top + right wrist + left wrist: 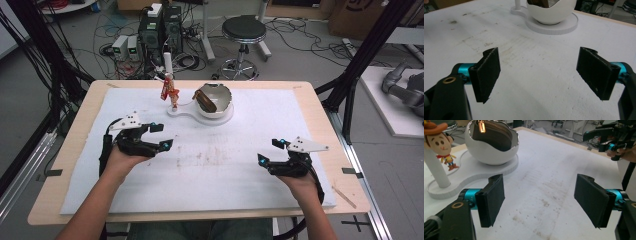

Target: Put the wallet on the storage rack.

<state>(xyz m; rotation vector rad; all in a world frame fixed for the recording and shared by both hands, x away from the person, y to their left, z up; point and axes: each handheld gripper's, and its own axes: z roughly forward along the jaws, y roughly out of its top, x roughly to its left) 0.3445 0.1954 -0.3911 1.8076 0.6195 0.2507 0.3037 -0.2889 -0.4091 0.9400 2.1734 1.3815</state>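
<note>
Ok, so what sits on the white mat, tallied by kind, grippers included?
Grippers: 2, left gripper and right gripper, both open.
White egg-shaped bowl: 1
Brown zip pouch in the bowl: 1
White stand with post: 1
Cowboy figure hanging on the post: 1
Total: 6

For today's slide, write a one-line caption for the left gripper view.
Open left gripper faces a white egg-shaped bowl holding a brown zip pouch, a cowboy figure beside it.
</note>
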